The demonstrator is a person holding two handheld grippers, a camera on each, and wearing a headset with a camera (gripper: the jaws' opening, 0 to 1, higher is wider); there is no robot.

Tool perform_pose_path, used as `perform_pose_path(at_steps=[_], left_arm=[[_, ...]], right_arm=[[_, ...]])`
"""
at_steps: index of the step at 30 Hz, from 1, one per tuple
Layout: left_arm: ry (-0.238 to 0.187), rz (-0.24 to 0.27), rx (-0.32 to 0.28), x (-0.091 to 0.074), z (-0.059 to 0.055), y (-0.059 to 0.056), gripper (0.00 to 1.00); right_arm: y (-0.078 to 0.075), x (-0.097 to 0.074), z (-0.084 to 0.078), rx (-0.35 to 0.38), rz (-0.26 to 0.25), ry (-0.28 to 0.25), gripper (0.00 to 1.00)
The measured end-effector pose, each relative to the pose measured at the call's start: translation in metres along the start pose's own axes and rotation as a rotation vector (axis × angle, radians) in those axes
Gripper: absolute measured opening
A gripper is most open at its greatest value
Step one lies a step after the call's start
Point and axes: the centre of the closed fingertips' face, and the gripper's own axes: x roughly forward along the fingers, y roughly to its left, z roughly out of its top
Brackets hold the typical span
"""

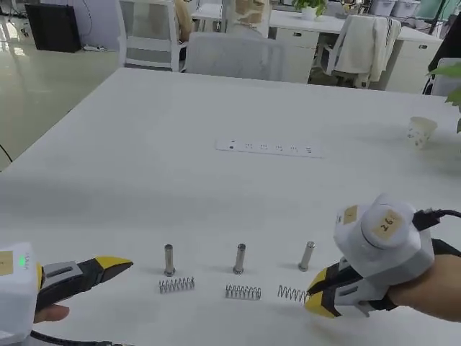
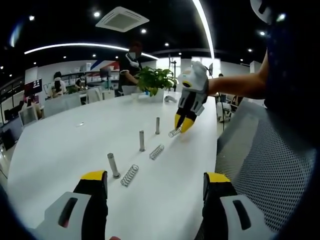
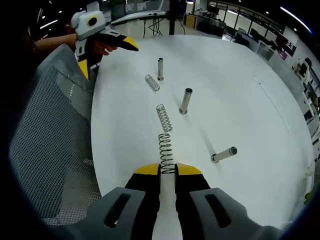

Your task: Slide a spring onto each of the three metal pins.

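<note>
White counter, head view. Three metal pins stand in a row low in the frame: left pin, middle pin, right pin. One spring lies flat on the counter just below each: left spring, middle spring, right spring. No spring is on a pin yet. Right claw sits at the lower right of the head view, yellow tips at the right-hand end of the right spring. In the right gripper view its jaws are drawn nearly together, with that spring's near end pinched between them and the coil running up the frame from the tips. Left claw sits at the lower left of the head view, apart from the pins and springs; in the left gripper view its jaws stand wide apart and empty. Power strip mid-frame, paper cup near the right edge, upper half
</note>
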Motion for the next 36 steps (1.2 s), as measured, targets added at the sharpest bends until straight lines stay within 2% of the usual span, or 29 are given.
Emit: perform_pose_path(at_steps=[11, 20, 36], left_arm=[[-0.011, -0.049, 0.037, 0.017, 0.013, -0.003, 0.72], [0.012, -0.090, 0.070, 0.019, 0.016, -0.008, 0.69], [0.032, -0.171, 0.138, 0.032, 0.027, -0.020, 0.61]], right_arm=[[0.009, 0.000, 0.025, -0.053, 0.027, -0.005, 0.08], [0.018, 0.001, 0.045, -0.107, 0.047, -0.012, 0.08], [0.030, -0.001, 0.065, -0.186, 0.067, -0.002, 0.08]])
